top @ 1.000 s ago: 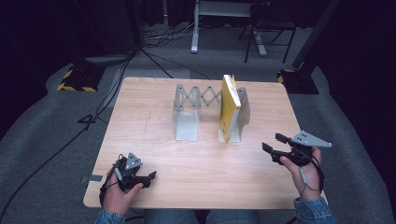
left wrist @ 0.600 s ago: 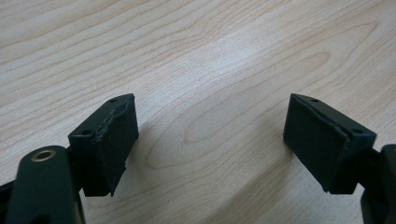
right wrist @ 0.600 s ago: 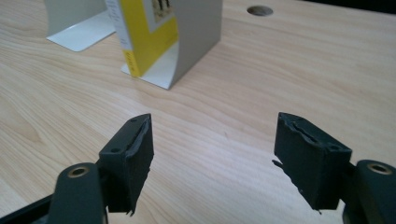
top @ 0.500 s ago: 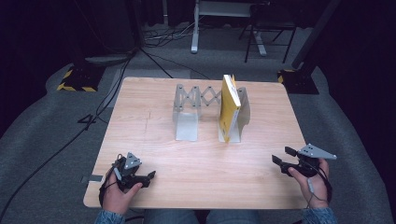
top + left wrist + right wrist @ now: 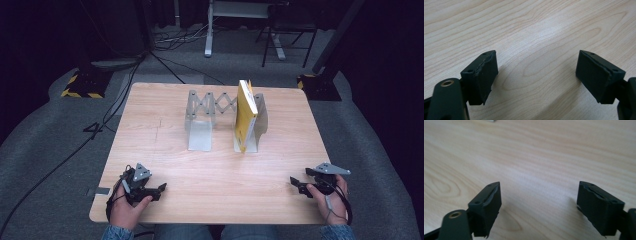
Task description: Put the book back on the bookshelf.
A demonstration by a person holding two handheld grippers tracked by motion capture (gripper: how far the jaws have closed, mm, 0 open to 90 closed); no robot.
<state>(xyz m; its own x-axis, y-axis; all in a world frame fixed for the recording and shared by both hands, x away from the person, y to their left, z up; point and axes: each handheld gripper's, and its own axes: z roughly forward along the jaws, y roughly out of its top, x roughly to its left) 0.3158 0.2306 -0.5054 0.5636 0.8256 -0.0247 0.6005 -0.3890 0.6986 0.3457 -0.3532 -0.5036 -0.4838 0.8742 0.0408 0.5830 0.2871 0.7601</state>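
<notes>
From the high view, a wooden table (image 5: 165, 145) is seen on grey carpet in a dark room; a yellow book (image 5: 245, 114) stands in the metal rack (image 5: 207, 120) at the far middle, well apart from both grippers. The left gripper (image 5: 159, 189) and right gripper (image 5: 295, 182) are held spread at the near corners. In the left gripper view, the left gripper (image 5: 536, 75) is spread over bare wood. In the right gripper view, the right gripper (image 5: 539, 202) has just been opening, with nothing between the jaws.

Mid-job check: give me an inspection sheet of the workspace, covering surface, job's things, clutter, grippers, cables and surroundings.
Surface: light wooden table, bare between the hands.
Job's things: yellow book standing upright at the right end of the grey expandable book rack; other slots empty.
Clutter: nothing seen.
Grippers: left gripper near the table's front left, fingers apart, nothing between. Right gripper at the front right, jaws just been opening, fingers apart, nothing between.
Cables: black cable across the floor at left.
Surroundings: grey carpet, yellow-black striped base, metal stand behind.
</notes>
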